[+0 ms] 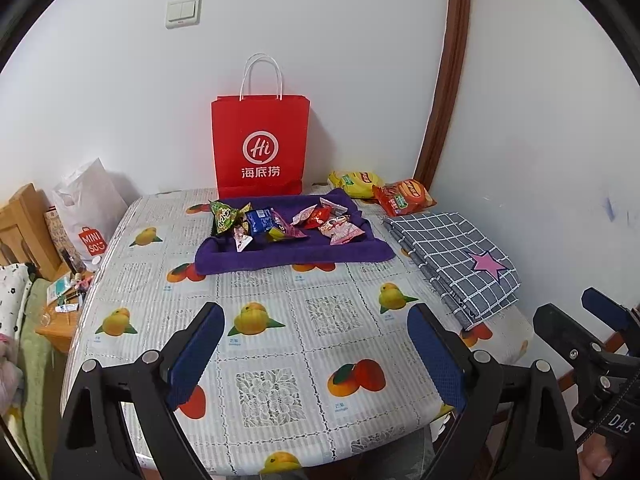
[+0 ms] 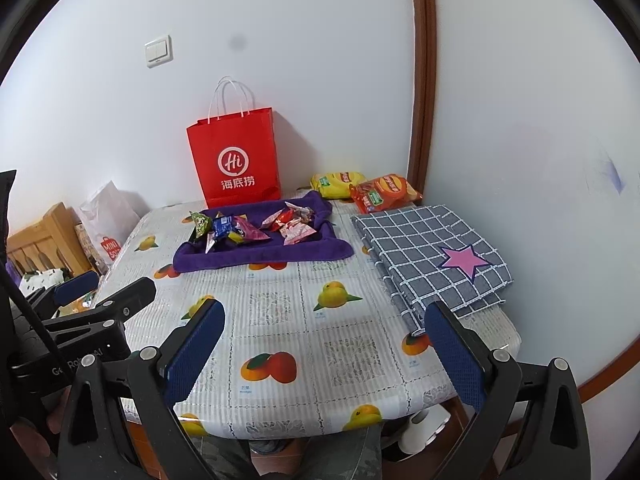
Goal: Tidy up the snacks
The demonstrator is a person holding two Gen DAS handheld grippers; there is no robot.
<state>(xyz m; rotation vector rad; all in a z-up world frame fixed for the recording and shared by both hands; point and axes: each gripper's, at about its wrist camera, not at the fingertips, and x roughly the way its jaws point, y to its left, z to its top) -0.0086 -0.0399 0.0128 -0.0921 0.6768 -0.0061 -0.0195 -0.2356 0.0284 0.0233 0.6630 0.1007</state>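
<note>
Several small snack packets [image 1: 280,222] [image 2: 256,226] lie in a heap on a purple towel [image 1: 288,256] [image 2: 260,256] at the far side of the table. Behind it a red paper bag [image 1: 260,148] [image 2: 236,160] stands upright against the wall. A yellow chip bag [image 1: 354,182] [image 2: 336,183] and an orange chip bag [image 1: 404,196] [image 2: 384,192] lie in the far right corner. My left gripper [image 1: 316,340] hovers open over the near table, well short of the towel. My right gripper [image 2: 326,340] is open too, nothing between its blue pads.
A folded grey checked cloth with a pink star [image 1: 460,260] [image 2: 436,256] lies on the table's right side. The tablecloth [image 1: 280,360] has a fruit print. A white shopping bag [image 1: 86,208] and wooden furniture [image 1: 24,224] stand left of the table.
</note>
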